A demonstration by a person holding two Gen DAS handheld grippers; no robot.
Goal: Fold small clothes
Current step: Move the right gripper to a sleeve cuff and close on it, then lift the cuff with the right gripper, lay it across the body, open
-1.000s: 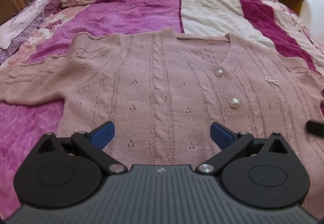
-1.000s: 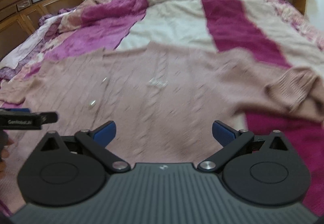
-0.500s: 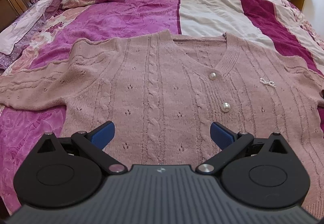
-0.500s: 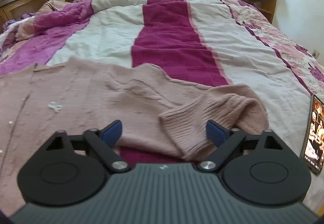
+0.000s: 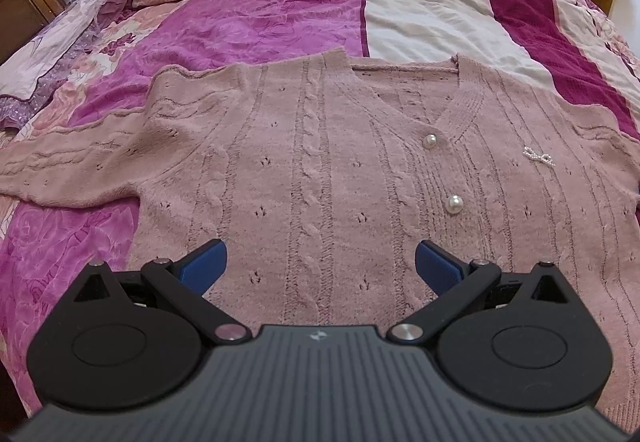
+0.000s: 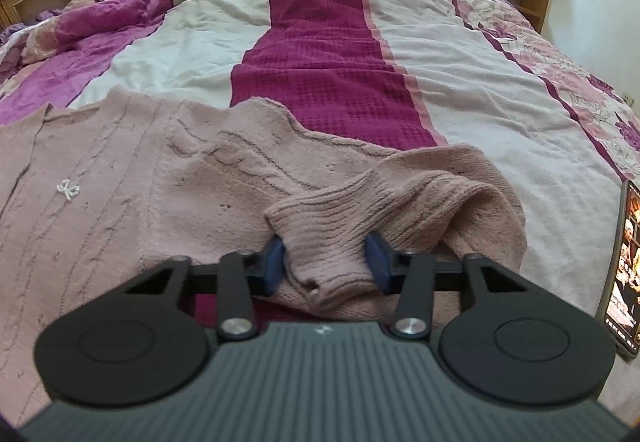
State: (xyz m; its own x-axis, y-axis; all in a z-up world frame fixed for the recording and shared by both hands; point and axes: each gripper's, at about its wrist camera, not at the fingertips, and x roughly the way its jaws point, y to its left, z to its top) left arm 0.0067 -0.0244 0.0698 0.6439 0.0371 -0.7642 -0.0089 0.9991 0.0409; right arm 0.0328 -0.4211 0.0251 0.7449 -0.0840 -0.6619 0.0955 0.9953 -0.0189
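Cardigan (image 5: 320, 170), dusty-pink cable knit, flat

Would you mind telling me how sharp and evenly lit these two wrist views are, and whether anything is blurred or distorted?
Left wrist view: sharp and evenly daylit, knit of the cardigan crisp under the open left gripper, no glare; fisheye bends the bed edges. Right wrist view: softer overall, slight motion smear on the blue fingers of the right gripper around the sleeve cuff; the phone at the frame edge is stretched.
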